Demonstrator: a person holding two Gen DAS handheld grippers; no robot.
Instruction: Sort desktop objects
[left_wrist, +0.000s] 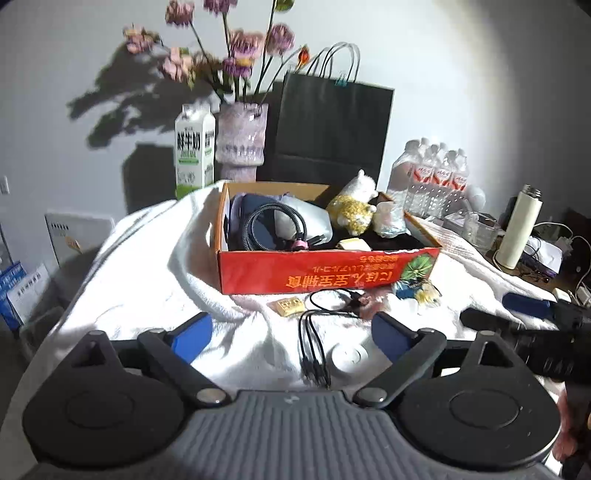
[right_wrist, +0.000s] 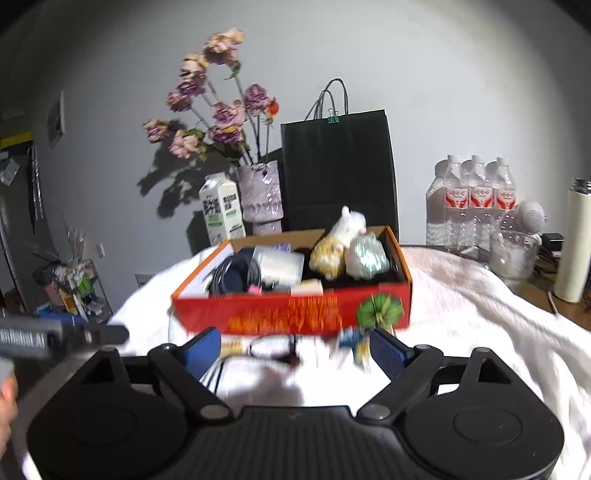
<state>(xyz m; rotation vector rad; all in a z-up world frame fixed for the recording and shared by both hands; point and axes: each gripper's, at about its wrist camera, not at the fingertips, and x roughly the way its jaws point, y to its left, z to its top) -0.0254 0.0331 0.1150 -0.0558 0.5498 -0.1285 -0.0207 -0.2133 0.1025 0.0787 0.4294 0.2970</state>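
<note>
Left gripper (left_wrist: 291, 332) view alone shows white disc (left_wrist: 349, 357); cables (left_wrist: 314, 350).

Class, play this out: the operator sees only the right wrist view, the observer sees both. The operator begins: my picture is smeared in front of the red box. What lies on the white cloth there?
Observer: A small gold-coloured block lies on the cloth, just in front of the red box.
Operator: Is anything nearer to the grippers than that?
Observer: Yes, a white round disc lies flat on the cloth, nearer than the block.
Operator: I see only the side of the left gripper. How do its jaws stand?
Observer: The left gripper is wide open and grips nothing.
</note>
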